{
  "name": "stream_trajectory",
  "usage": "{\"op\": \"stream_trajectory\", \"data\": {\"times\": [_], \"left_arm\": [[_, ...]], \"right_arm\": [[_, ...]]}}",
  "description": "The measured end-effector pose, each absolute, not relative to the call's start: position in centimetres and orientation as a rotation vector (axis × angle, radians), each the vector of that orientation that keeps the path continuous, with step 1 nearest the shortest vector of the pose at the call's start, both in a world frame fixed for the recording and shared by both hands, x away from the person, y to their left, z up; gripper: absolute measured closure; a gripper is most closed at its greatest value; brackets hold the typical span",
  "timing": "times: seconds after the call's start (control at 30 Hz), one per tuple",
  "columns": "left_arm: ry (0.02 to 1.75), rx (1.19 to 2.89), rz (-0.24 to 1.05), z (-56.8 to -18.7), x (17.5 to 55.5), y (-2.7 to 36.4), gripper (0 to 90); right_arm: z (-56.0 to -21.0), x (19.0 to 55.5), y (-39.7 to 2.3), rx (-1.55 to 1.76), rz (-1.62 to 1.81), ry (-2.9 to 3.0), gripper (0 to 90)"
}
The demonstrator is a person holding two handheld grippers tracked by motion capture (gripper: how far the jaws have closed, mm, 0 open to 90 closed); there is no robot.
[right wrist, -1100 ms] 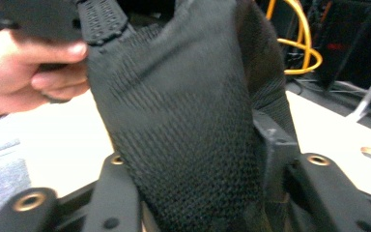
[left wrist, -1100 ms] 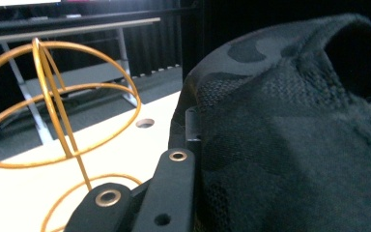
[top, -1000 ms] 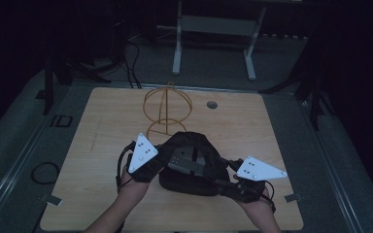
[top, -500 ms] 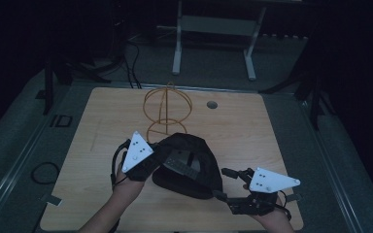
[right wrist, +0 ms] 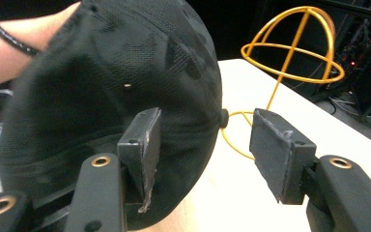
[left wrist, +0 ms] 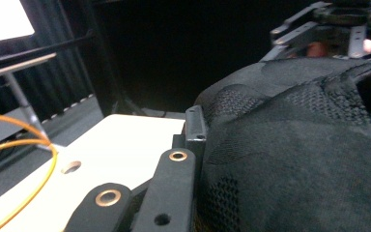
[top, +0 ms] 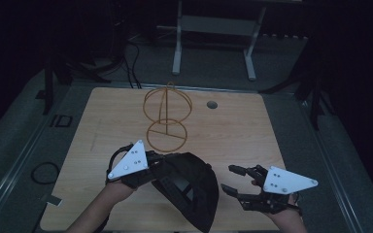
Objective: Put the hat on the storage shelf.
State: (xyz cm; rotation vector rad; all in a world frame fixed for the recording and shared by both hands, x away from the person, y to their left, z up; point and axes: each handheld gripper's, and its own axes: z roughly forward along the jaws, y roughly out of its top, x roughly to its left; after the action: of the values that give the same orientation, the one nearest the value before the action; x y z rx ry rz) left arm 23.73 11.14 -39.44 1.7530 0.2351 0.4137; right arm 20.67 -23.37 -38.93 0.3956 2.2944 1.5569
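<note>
Left hand-held gripper [top: 161, 167] alone pinches the black cap [top: 192, 187], right hand-held gripper [top: 233, 178] gaping empty beside it, so the cap could sag off before reaching the wire stand [top: 166, 114].

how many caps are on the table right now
1. A black cap sits at the near edge of the table, clamped at its left side by the left gripper. The wire hat stand behind it is bare. Nothing suggests another cap hidden.
</note>
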Motion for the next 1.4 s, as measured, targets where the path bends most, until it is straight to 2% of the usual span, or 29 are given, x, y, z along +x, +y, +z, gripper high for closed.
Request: {"op": "stream_trajectory", "data": {"times": [0.2,0.3,0.43,0.5,0.77,1.07,1.13,1.27,1.4], "left_arm": [[0.159,1.724,0.284,-39.5,23.9,11.4,89.0],[0.136,1.718,0.266,-39.6,23.9,11.4,89.0],[0.121,1.708,0.253,-39.5,23.9,11.3,89.0],[0.122,1.702,0.257,-39.5,24.0,11.4,89.0],[0.141,1.701,0.254,-39.8,24.1,11.4,89.0],[0.202,1.698,0.265,-39.9,24.7,11.8,87.3],[0.212,1.697,0.274,-39.9,24.7,11.8,84.3],[0.251,1.713,0.306,-39.8,24.9,11.7,70.9],[0.298,1.734,0.337,-39.9,25.1,11.7,45.8]], "right_arm": [[-38.9,20.9,-21.8,0.308,1.506,2.350,45.5],[-38.9,21.0,-21.2,0.251,1.546,2.381,49.1],[-38.7,20.8,-20.5,0.176,1.556,2.393,60.2],[-38.7,20.8,-20.4,0.170,1.576,2.395,62.6],[-39.1,21.0,-19.7,0.167,1.599,2.393,87.9],[-38.7,21.2,-20.2,0.239,1.674,2.367,89.3],[-38.4,21.3,-20.5,0.243,1.704,2.364,89.3],[-37.9,21.3,-20.9,0.263,1.743,2.333,89.3],[-37.5,21.5,-21.4,0.294,1.748,2.304,89.4]]}}
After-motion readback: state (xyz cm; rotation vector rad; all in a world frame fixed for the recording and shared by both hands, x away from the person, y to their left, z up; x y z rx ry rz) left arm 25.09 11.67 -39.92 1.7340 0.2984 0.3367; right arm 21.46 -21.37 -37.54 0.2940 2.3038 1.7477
